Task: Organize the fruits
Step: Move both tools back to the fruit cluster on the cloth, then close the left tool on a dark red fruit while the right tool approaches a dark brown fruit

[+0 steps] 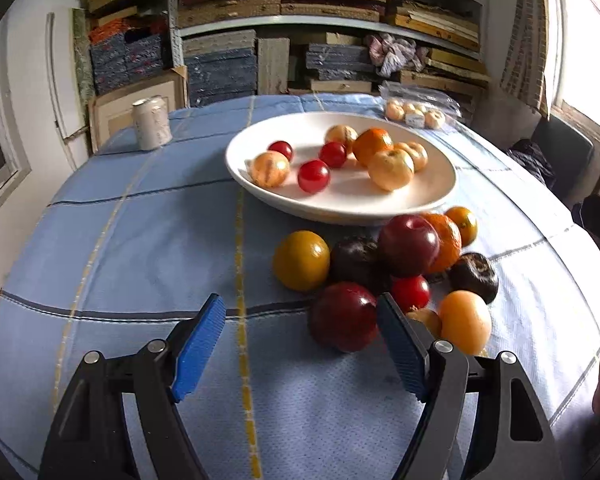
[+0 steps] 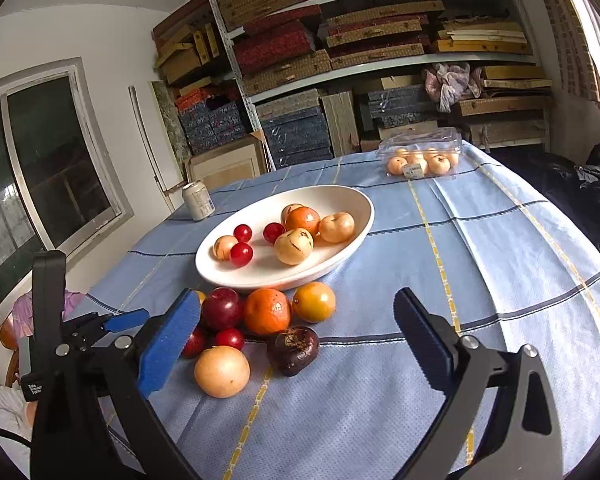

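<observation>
Loose fruit pile (image 1: 384,272) heaped on blue checked tablecloth (image 1: 140,240), just in front of white bowl (image 1: 440,196), near edge of pile nearly touching bowl rim. Nearest dark red plum (image 1: 342,316) just ahead of left gripper (image 1: 300,344), close beside its rt finger, not between the pads; jaws spread wide, holding nothing. Right gripper (image 2: 296,340) also spread wide, empty; dark purple fruit (image 2: 294,350) and pale yellow fruit (image 2: 222,370) lying in the gap ahead, nearer its lt pad. Bowl already holding cherry tomatoes, pale fruits, one orange. Drink can (image 1: 151,122) beyond bowl at lt; clear plastic fruit pack (image 2: 420,158) at far rt, well apart.
</observation>
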### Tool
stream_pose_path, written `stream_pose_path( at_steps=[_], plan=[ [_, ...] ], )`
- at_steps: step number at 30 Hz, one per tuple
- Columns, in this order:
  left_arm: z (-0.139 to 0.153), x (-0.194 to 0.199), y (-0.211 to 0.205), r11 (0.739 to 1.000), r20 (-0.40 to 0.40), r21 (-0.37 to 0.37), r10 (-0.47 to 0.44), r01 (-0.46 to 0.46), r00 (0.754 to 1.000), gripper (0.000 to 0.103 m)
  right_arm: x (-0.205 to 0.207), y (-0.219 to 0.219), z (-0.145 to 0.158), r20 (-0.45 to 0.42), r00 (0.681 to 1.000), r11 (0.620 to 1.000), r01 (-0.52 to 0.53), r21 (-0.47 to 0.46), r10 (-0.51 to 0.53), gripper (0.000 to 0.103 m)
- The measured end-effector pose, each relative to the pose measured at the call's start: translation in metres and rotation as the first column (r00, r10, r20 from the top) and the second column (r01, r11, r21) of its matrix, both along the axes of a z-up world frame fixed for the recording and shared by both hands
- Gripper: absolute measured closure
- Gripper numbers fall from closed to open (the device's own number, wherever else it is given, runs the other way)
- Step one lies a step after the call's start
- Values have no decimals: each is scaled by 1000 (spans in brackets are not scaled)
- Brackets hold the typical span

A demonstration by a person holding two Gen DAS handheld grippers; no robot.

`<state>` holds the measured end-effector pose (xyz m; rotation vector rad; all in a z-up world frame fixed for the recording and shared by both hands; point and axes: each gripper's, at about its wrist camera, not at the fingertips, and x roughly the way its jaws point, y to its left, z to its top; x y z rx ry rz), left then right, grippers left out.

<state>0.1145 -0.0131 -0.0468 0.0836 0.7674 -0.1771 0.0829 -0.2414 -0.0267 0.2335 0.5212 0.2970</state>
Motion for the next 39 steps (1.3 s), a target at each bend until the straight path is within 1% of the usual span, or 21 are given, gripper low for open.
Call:
stream_pose_path(
  at_steps=[2, 4, 6, 8, 11, 12, 14, 15, 18, 20, 25, 28, 30, 32, 33, 35, 36, 39],
  plan=[
    [-3, 3, 0, 1000, -18, -4, -2, 2, 1000, 22, 1, 0, -1, -3, 1000, 1000, -3, -1, 3, 8],
    [-4, 6, 4, 1000, -30, -14, 13, -13, 999, 14, 2, 1, -2, -11, 1000, 1000, -4, -6, 4, 8],
    [-6, 9, 9, 999, -49, -30, 33, -34, 998, 9, 3, 2, -3, -20, 1000, 1000, -5, -8, 5, 7],
    [-7, 10, 15, 998, -48, -19, 65, -66, 997, 9, 4, 2, -4, -22, 1000, 1000, -6, -10, 5, 7],
    [-4, 8, 20, 993, -24, 29, 114, -114, 993, 9, 4, 2, -5, -24, 1000, 1000, -5, -8, 5, 7],
    [-5, 9, 22, 992, -28, 41, 125, -123, 992, 9, 4, 2, -4, -25, 1000, 1000, -6, -8, 6, 7],
    [-8, 11, 24, 993, -51, 27, 113, -111, 992, 11, 4, 2, -4, -25, 1000, 1000, -6, -7, 6, 7],
    [-8, 12, 25, 994, -57, 17, 106, -105, 993, 13, 4, 2, -4, -25, 1000, 1000, -7, -7, 7, 7],
    [-8, 11, 26, 997, -62, -13, 78, -79, 995, 25, 5, 2, -5, -26, 1000, 1000, -9, -6, 9, 7],
    [-8, 12, 25, 997, -67, -20, 68, -70, 995, 29, 5, 2, -5, -26, 1000, 1000, -12, -6, 11, 7],
    [-9, 14, 23, 998, -74, -54, 33, -37, 997, 43, 5, 5, -8, -30, 999, 1000, -19, -12, 18, 7],
    [-8, 14, 20, 998, -69, -56, 22, -26, 997, 48, 5, 6, -7, -32, 999, 1000, -19, -10, 19, 7],
    [-8, 15, 19, 998, -68, -61, 13, -17, 998, 48, 5, 7, -8, -35, 999, 1000, -21, -12, 20, 7],
    [-8, 15, 18, 998, -70, -69, 2, -7, 998, 51, 5, 7, -8, -36, 999, 1000, -23, -15, 22, 7],
    [-9, 15, 18, 997, -72, -74, -4, -1, 997, 55, 5, 8, -8, -37, 999, 1000, -23, -16, 23, 7],
    [-9, 16, 18, 997, -77, -81, -11, 4, 997, 59, 5, 8, -8, -38, 999, 1000, -24, -15, 23, 7],
    [-9, 16, 19, 996, -77, -85, -12, 5, 997, 62, 5, 8, -9, -39, 999, 1000, -24, -15, 23, 7],
    [-9, 17, 19, 996, -78, -91, -12, 5, 997, 62, 5, 8, -9, -40, 999, 1000, -25, -15, 24, 7]
  ],
)
